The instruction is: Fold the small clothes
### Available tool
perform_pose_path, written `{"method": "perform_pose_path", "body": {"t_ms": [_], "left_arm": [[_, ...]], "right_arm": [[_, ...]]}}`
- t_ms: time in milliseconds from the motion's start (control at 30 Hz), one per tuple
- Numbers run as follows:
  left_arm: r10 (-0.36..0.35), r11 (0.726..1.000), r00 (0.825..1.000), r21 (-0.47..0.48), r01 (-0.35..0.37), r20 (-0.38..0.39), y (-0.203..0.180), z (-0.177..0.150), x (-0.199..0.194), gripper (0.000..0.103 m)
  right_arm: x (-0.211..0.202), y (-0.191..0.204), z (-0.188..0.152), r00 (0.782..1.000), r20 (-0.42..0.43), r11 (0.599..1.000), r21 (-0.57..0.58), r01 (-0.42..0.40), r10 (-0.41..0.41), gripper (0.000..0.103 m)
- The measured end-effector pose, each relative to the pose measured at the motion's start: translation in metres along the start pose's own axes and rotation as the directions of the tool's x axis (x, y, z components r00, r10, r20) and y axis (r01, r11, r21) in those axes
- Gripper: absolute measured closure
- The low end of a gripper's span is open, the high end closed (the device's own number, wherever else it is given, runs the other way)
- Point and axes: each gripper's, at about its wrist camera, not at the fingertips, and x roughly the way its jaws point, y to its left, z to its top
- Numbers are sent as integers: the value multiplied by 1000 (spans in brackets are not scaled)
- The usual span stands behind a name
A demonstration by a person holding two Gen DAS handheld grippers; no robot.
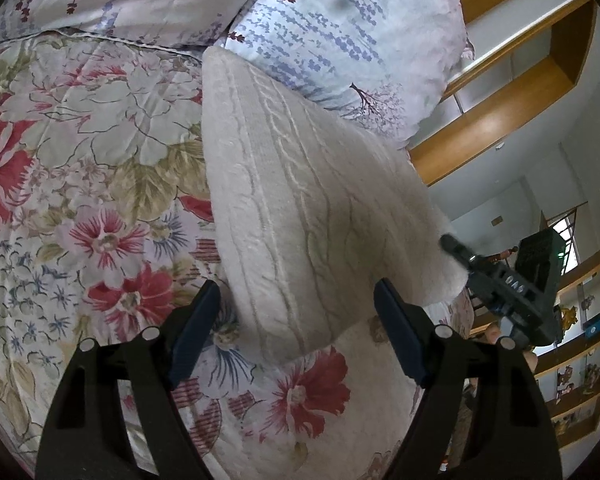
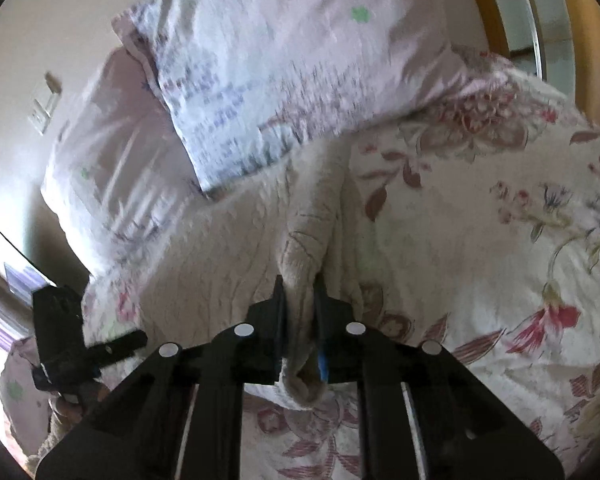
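Knitwear, a cream cable-knit garment (image 1: 300, 200), lay on the floral quilt (image 1: 80, 160) just below the pillows (image 1: 340, 40), with the left gripper (image 1: 296, 336) hovering over its near edge, jaws spread wide and touching nothing. At the garment's right side, the right gripper (image 2: 300, 300) was clamped shut on a bunched fold of the knit. With only that pinch holding, I judged a pull across could drag the whole piece askew, or the thick knit could slip free.

A bed (image 1: 80, 160) with a floral quilt carries two lavender-print pillows (image 1: 340, 40) and a white cable-knit garment (image 1: 300, 208).
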Motion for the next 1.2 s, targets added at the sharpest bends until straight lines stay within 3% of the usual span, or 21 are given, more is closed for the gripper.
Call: {"method": "perform_pose_path", "body": {"t_ms": [100,267,467,567,600,667,733,767,800,833,867,1000,1200], "left_arm": [[-2,1000,1000,6,2,-3,-1,-2,0,25],[-3,1000,1000,6,3,-5,0,-4,1,25],[9,1000,1000,7,-9,-2,0,-4,-1,31],[25,1000,1000,5,-25,6,2,-6,-1,50],[12,1000,1000,-2,-12,-7,4,-6,1,62],[-4,1000,1000,-24,4,-7,8,-7,2,63],[1,1000,1000,-16,-1,-15,6,-7,0,59],[-1,1000,1000,-20,0,-17,6,-6,0,55],[-21,999,1000,-33,20,-19,6,-4,-2,41],[-38,998,999,-44,38,-12,6,-3,-5,30],[-40,998,999,-47,39,-3,4,-1,-7,28],[12,1000,999,-18,-12,31,-3,12,-14,23],[61,997,998,-38,-61,9,-2,33,2,23]], "right_arm": [[-8,2,5,999,36,1000,-9,10,-10,91],[8,-13,-6,995,-24,996,1,92,-92,91],[21,-25,-17,990,-62,992,21,125,-123,91],[22,-29,-22,991,-62,992,38,119,-116,91],[22,-28,-22,991,-62,993,32,118,-116,91],[20,-25,-20,991,-70,993,27,117,-115,90],[16,-22,-12,992,-82,994,39,103,-100,82],[14,-21,-7,992,-82,994,51,97,-92,72],[12,-21,-2,994,-74,994,64,86,-81,58],[8,-20,6,996,-55,994,83,70,-66,52],[7,-20,12,997,-43,994,90,62,-58,46],[18,-17,39,999,-34,992,117,44,-41,45],[66,-33,64,994,-97,974,218,63,-42,45]]}}
